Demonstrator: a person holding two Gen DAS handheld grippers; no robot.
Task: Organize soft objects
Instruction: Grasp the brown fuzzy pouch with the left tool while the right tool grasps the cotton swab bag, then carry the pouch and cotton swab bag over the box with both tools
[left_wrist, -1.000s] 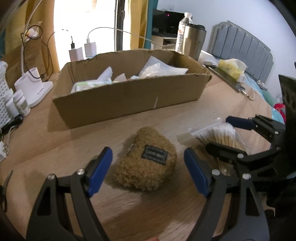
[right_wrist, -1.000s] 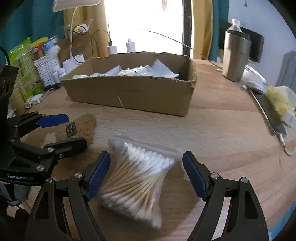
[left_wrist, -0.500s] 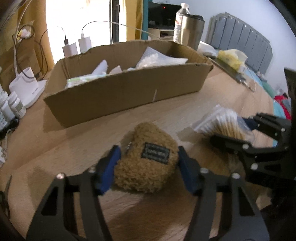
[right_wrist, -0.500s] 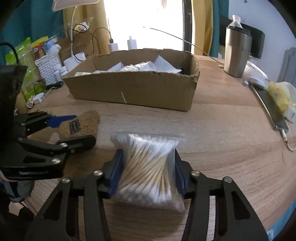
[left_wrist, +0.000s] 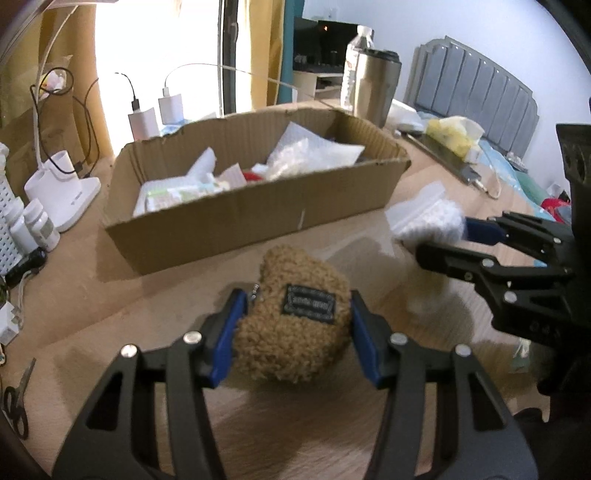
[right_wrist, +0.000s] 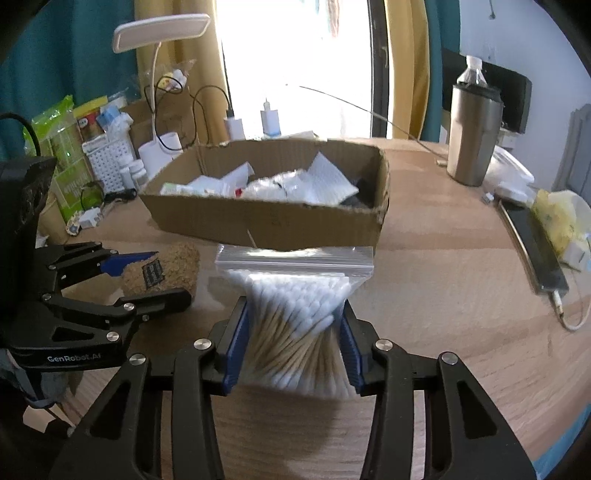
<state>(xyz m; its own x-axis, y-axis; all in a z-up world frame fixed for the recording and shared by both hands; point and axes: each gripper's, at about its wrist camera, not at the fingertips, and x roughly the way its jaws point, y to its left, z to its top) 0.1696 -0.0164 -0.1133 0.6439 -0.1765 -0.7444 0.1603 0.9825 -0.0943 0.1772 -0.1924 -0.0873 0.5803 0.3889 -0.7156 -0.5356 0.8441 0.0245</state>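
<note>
My left gripper (left_wrist: 295, 328) is shut on a fuzzy brown pouch (left_wrist: 295, 317) with a black label and holds it above the wooden table. The pouch also shows in the right wrist view (right_wrist: 162, 269). My right gripper (right_wrist: 293, 339) is shut on a clear zip bag of cotton swabs (right_wrist: 295, 314), lifted off the table. The bag also shows in the left wrist view (left_wrist: 424, 218), right of the pouch. A cardboard box (left_wrist: 258, 206) holding several white packets stands just beyond both grippers; it also shows in the right wrist view (right_wrist: 273, 225).
A steel tumbler (right_wrist: 472, 136) and a water bottle stand at the back right. A phone with cable (right_wrist: 535, 251) and yellow tissues lie at the right. A white lamp base (left_wrist: 62, 184), pill bottles, chargers and scissors (left_wrist: 18, 402) crowd the left side.
Both grippers closed from open, the left on the pouch and the right on the swab bag. Both have since lifted their loads and moved toward the box.
</note>
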